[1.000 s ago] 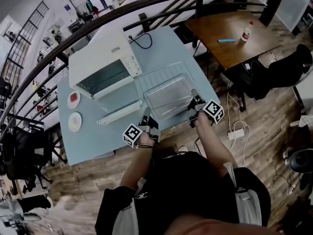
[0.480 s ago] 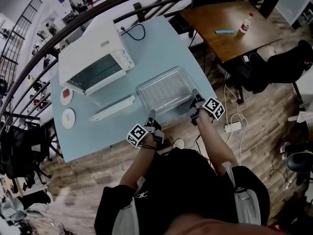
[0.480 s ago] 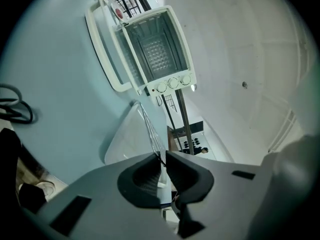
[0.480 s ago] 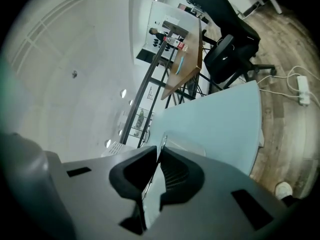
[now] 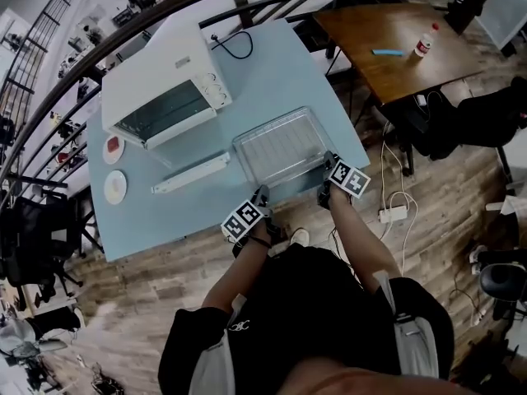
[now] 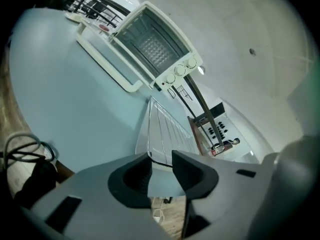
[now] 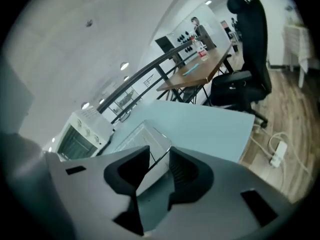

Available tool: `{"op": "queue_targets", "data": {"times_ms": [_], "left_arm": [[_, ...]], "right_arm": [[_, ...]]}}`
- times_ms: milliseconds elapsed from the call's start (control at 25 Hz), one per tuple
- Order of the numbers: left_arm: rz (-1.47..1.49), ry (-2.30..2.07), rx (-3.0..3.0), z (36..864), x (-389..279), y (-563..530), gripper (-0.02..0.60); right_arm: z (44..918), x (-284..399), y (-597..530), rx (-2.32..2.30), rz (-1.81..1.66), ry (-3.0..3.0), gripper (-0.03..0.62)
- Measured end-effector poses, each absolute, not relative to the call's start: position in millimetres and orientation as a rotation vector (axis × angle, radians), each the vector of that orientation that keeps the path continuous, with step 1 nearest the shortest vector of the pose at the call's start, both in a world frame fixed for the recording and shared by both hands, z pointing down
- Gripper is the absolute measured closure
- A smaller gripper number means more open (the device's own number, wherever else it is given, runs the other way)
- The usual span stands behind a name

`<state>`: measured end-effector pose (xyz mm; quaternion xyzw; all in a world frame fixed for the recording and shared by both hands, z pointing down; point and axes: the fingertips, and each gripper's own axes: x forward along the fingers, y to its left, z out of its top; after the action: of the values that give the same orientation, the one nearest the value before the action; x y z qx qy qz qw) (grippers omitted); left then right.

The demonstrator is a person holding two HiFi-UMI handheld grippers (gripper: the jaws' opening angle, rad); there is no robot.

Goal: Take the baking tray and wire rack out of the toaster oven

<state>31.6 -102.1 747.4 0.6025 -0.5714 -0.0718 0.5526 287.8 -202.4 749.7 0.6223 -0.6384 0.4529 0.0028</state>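
The shiny baking tray lies flat on the light blue table, near its front edge, and the wire rack's bars show inside it. The white toaster oven stands behind it with its door folded down. My left gripper is at the tray's near left rim and my right gripper at its near right corner. Both pairs of jaws are opening. In the left gripper view and the right gripper view the rim runs between the pads, which no longer press on it.
Two small plates sit at the table's left end. A black cable trails behind the oven. To the right are a brown wooden table with a bottle, a black chair, and a power strip on the floor.
The tray has come down from just above the table and now rests flat near the front edge. Both grippers sank with it, and their jaws have spread away from the rim.
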Motion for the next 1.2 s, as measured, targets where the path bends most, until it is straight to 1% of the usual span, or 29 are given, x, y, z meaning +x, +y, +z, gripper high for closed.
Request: {"op": "queue_targets", "data": {"times_ms": [40, 80, 120, 200, 240, 280, 320, 400, 480, 560, 600, 640, 680, 720, 760, 1000, 1200], "left_arm": [[-0.11, -1.376, 1.443, 750.9, 31.7, -101.5, 0.452], [-0.042, -1.401, 1.47, 753.5, 32.1, -100.7, 0.424], [0.02, -1.421, 1.5, 754.5, 32.9, -100.3, 0.41], [0.097, -1.448, 1.544, 752.5, 34.8, -101.0, 0.399], [0.12, -1.458, 1.557, 750.8, 35.5, -101.8, 0.393], [0.143, -1.469, 1.568, 749.8, 35.3, -102.2, 0.385], [0.168, -1.487, 1.579, 749.5, 33.3, -102.3, 0.381], [0.213, -1.541, 1.598, 748.3, 23.6, -103.1, 0.353], [0.243, -1.602, 1.624, 742.3, 10.0, -105.9, 0.353], [0.272, -1.667, 1.676, 729.0, -3.1, -111.8, 0.354], [0.29, -1.7, 1.714, 720.4, -9.0, -115.3, 0.367], [0.311, -1.733, 1.754, 710.8, -14.7, -118.9, 0.424], [0.329, -1.764, 1.793, 700.7, -20.2, -122.3, 0.504], [0.34, -1.79, 1.827, 690.1, -25.5, -125.5, 0.544], [0.338, -1.809, 1.859, 679.0, -30.4, -128.8, 0.554], [0.217, -1.9, 2.001, 602.2, -66.4, -144.1, 0.566], [0.104, -2.006, 2.018, 550.3, -113.9, -144.2, 0.566]], "right_arm": [[751.1, 290.1, -202.3, 1.953, 1.347, -1.977, 0.474], [752.4, 292.6, -202.2, 1.955, 1.277, -1.952, 0.461], [753.2, 294.3, -202.6, 1.953, 1.211, -1.937, 0.436], [752.2, 295.2, -204.9, 1.939, 1.088, -1.938, 0.407], [750.7, 295.6, -205.9, 1.933, 1.032, -1.944, 0.381], [748.9, 296.4, -206.3, 1.931, 0.981, -1.951, 0.372], [746.4, 297.2, -206.5, 1.931, 0.936, -1.961, 0.368], [738.3, 297.5, -206.8, 1.932, 0.858, -1.997, 0.368], [726.7, 294.8, -207.7, 1.926, 0.781, -2.045, 0.37], [711.5, 287.5, -208.7, 1.911, 0.703, -2.107, 0.397], [702.8, 282.3, -208.8, 1.903, 0.667, -2.139, 0.433], [693.5, 276.4, -208.8, 1.896, 0.635, -2.17, 0.475], [683.7, 269.8, -208.7, 1.89, 0.607, -2.2, 0.524], [673.5, 262.1, -208.7, 1.882, 0.582, -2.229, 0.564], [663.1, 253.3, -209.0, 1.87, 0.555, -2.26, 0.592], [595.5, 185.5, -215.2, 1.767, 0.325, -2.43, 0.592], [548.6, 114.2, -223.3, 1.64, 0.236, -2.601, 0.594]]}}
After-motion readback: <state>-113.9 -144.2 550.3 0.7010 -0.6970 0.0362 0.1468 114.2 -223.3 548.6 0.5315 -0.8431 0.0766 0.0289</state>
